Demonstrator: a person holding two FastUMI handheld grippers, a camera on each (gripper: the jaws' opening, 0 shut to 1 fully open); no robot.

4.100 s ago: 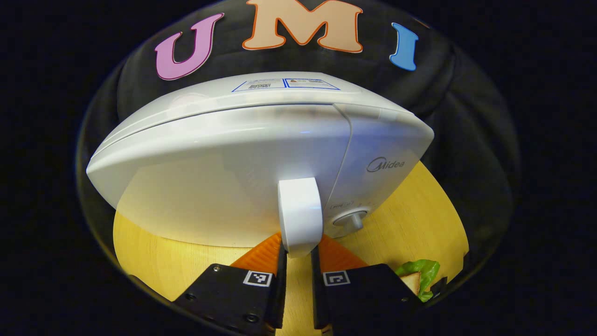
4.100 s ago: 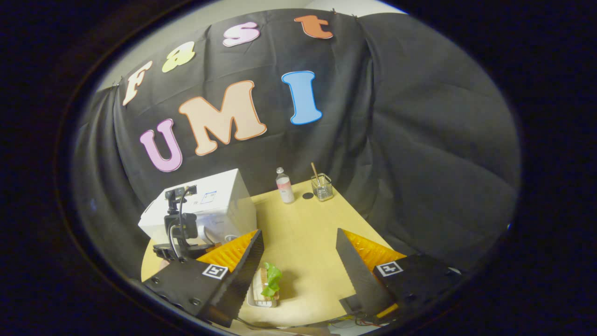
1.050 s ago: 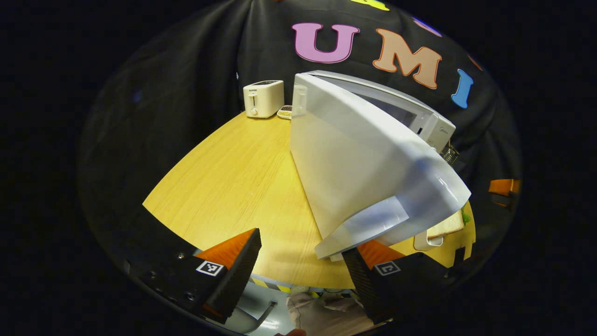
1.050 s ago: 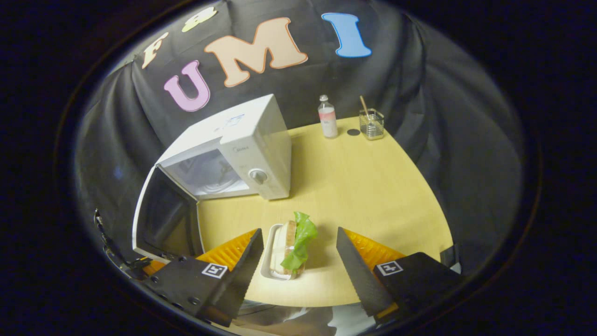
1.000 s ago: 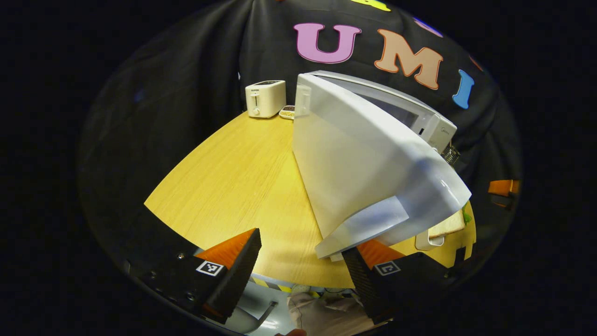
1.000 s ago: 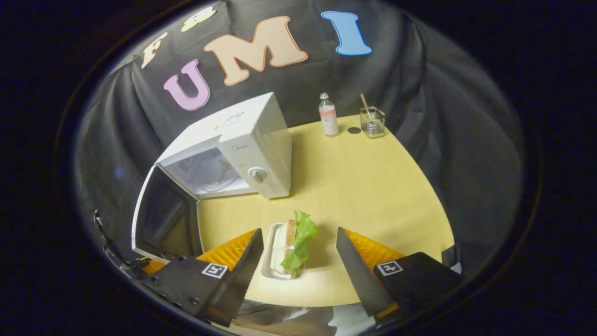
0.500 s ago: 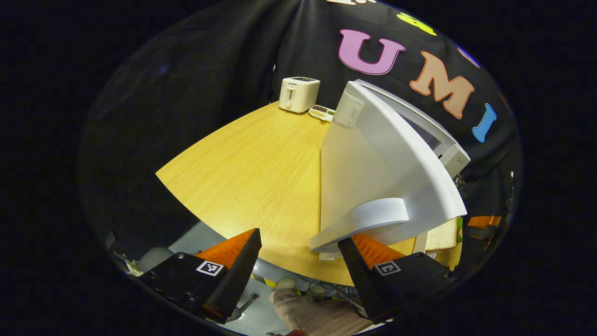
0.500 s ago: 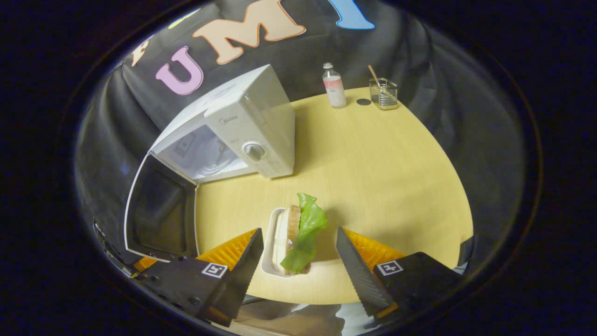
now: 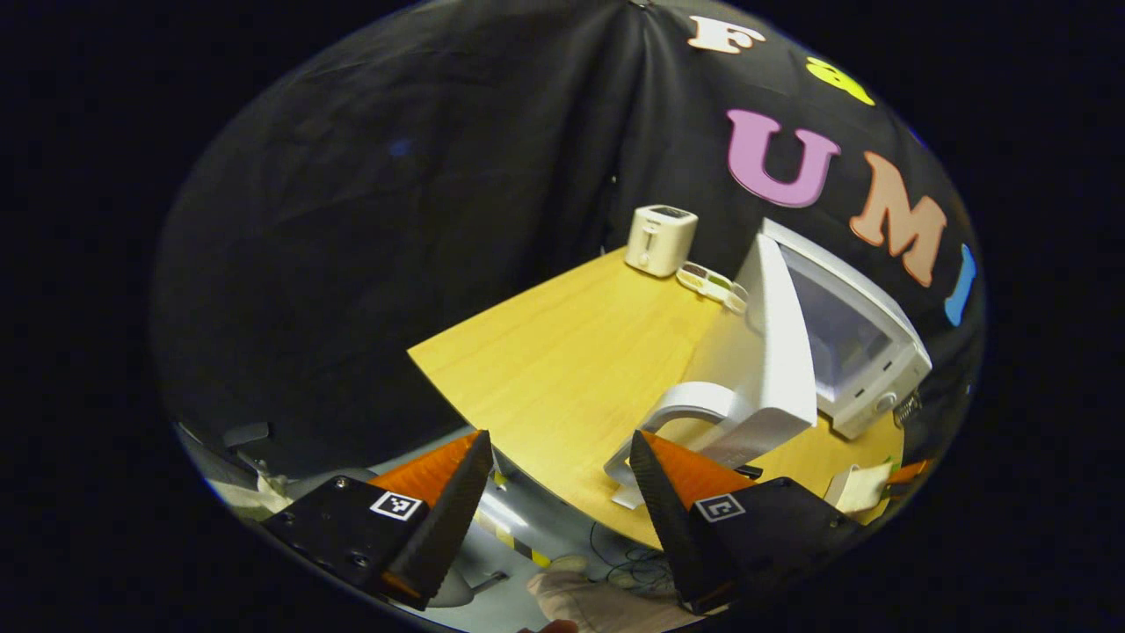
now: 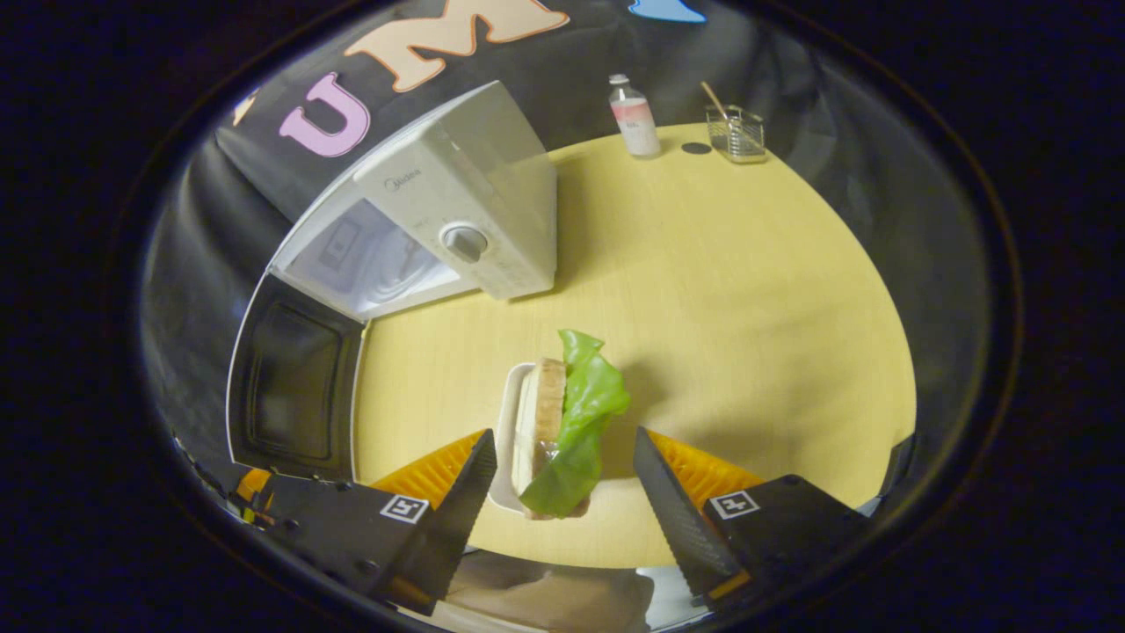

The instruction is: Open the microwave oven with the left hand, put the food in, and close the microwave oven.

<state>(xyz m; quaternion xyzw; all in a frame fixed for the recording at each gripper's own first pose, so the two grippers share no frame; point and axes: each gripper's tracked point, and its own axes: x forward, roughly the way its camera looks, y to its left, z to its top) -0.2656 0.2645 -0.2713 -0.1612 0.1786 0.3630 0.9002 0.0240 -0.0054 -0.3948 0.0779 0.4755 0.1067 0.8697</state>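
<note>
Left gripper (image 9: 558, 479): fingers spread wide, holding nothing; it hangs past the near edge of the table, over floor and cables. Its right-hand finger (image 9: 664, 492) sits just beside the door's handle; I cannot tell whether they touch.
Right gripper (image 10: 562, 479): released, fingers wide apart, holding nothing, poised above the near table edge with the sandwich between the two fingers and farther off.
Microwave (image 10: 448, 215): white, at the table's left rear in the right gripper view, a round dial (image 10: 463, 239) on its front panel, pale cavity exposed.
Microwave door (image 10: 294, 382): swung fully out, dark window facing the cavity side, its free edge reaching the table's near left edge. In the left gripper view the door (image 9: 778, 352) appears edge-on, with its curved white handle (image 9: 681, 409) jutting toward the camera.
Food: a sandwich (image 10: 562, 422) of bread with a green lettuce leaf, standing in a small white tray (image 10: 505, 431) near the front edge, in front of the microwave and apart from it.
Table (image 10: 747, 308): light wood with a curved rim; a broad bare stretch lies between the tray and the cavity, and more to the right.
Far edge: a bottle (image 10: 635, 116), a small dark disc (image 10: 695, 148) and a clear container (image 10: 738, 134) with a stick in it.
Left rear corner: a cream toaster (image 9: 661, 239) and a small divided dish (image 9: 707, 281), beyond the door.
</note>
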